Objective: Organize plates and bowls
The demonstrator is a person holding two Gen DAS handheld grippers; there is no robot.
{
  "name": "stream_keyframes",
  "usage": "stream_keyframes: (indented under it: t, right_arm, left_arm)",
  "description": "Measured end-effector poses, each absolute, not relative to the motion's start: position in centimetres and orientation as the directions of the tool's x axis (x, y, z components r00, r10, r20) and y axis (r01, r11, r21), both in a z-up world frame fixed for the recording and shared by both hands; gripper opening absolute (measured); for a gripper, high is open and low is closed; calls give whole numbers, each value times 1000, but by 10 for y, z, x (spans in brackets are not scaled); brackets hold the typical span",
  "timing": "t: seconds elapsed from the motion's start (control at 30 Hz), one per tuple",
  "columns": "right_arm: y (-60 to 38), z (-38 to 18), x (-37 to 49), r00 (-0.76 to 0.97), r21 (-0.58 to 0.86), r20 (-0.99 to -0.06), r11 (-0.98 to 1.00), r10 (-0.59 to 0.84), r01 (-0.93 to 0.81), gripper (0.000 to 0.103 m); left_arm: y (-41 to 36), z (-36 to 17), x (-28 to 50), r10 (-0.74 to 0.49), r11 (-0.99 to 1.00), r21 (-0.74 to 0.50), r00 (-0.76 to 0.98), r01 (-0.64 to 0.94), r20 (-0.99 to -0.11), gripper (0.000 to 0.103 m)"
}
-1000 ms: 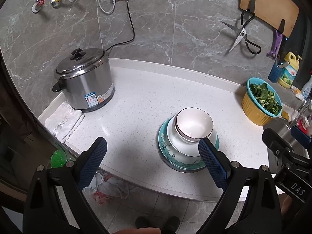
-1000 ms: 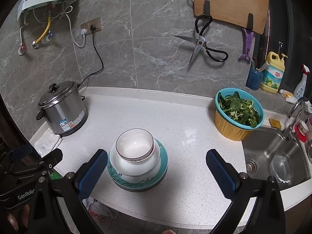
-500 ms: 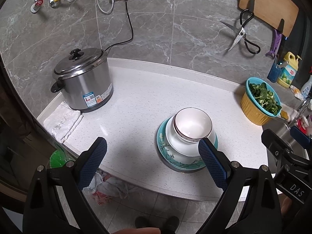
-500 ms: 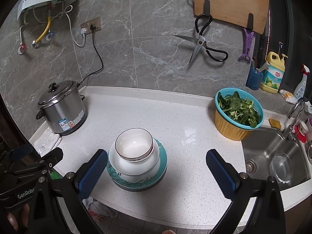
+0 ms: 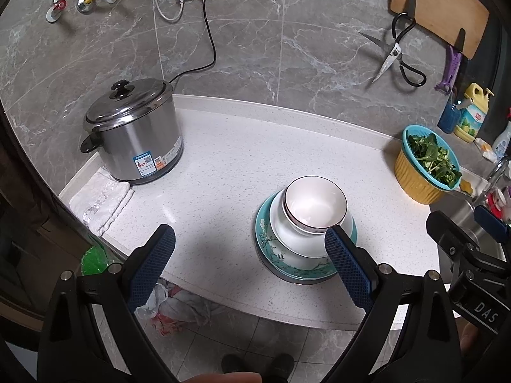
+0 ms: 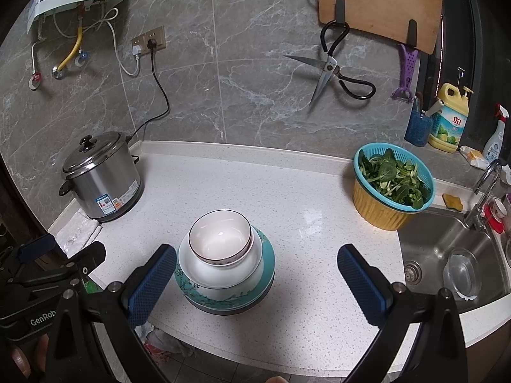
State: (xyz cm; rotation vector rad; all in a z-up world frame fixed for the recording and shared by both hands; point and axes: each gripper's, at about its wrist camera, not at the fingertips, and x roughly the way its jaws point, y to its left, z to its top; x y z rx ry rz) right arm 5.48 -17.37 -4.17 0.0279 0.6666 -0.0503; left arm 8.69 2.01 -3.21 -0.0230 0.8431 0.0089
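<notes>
Hovering wide-spread tongs [image 6: 257,269], seemingly above stacked bowls [image 6: 219,239].

A teal plate [image 6: 267,255] is showing a branch-and-blossom pattern, white bowls [image 6: 220,239] are gleaming, and the speckled white bench [image 6: 287,191] is carrying them.

Two bowls [image 6: 219,239], one plate [image 6: 266,266]

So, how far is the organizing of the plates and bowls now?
It looks nearly finished. Done: the small white bowl with a dark rim sits in a larger white bowl, on the teal flowered plate, one stack on the white speckled counter. In hand: nothing; the left tool and right tool are open and empty. Left: I see no other loose dishes on the counter.
</notes>
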Motion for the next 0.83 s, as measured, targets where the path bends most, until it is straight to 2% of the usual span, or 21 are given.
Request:
stream_keyframes:
  t: [0.83]
  right_arm:
    - [-176,-48,66,778,19,-628,999,-20,41,103]
  left_arm:
    - [18,-40,101,-6,1000,-15,670,-8,-742,96]
